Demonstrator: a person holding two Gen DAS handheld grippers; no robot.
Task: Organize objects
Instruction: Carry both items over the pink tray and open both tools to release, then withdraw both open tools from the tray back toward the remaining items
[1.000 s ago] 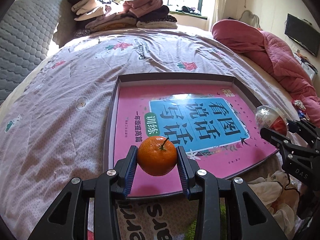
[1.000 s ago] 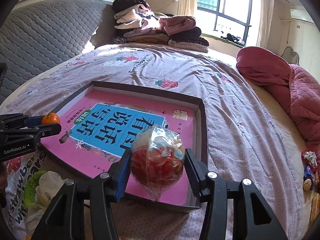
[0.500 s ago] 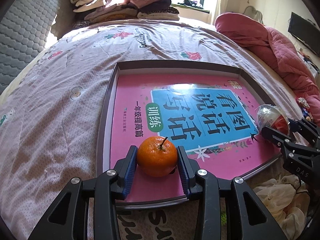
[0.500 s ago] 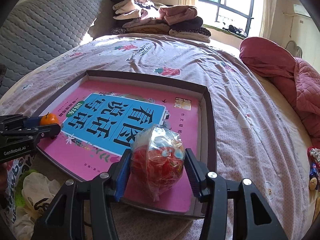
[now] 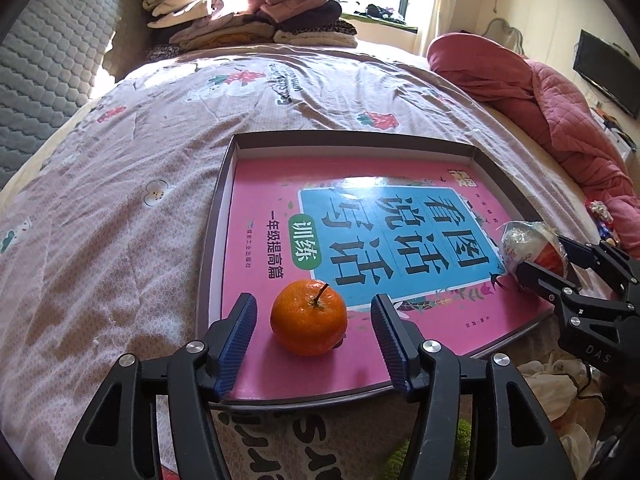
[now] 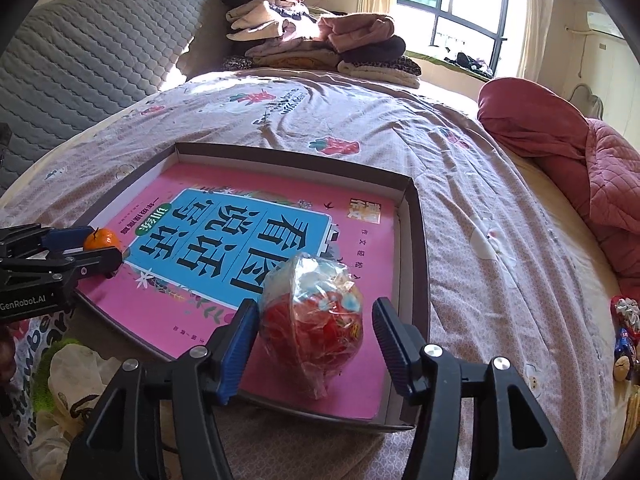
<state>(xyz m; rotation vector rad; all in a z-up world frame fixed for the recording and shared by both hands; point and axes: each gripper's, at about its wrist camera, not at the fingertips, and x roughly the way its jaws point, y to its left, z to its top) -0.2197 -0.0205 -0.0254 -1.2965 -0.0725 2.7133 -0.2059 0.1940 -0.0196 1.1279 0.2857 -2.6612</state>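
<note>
An orange (image 5: 309, 317) with a short stem rests on the pink and blue book (image 5: 360, 220) that lies in a shallow grey box (image 5: 218, 216) on the bed. My left gripper (image 5: 313, 301) straddles it; its jaws are opening and both pads stand clear of the fruit. A red ball wrapped in clear plastic (image 6: 316, 320) sits at the book's near right corner. My right gripper (image 6: 316, 306) is around it, jaws opening, with a gap at the right pad. The right wrist view also shows the orange (image 6: 102, 239) at far left.
Folded clothes (image 5: 248, 16) are stacked at the far end of the bed. A red quilt (image 5: 540, 92) is bunched on the right. A white plastic bag (image 6: 76, 376) lies just in front of the box, and small toys (image 6: 624, 336) lie at the bed's right edge.
Both grippers' jaws have spread apart. The orange and the wrapped ball, gripped before, now sit free on the book between the pads.
</note>
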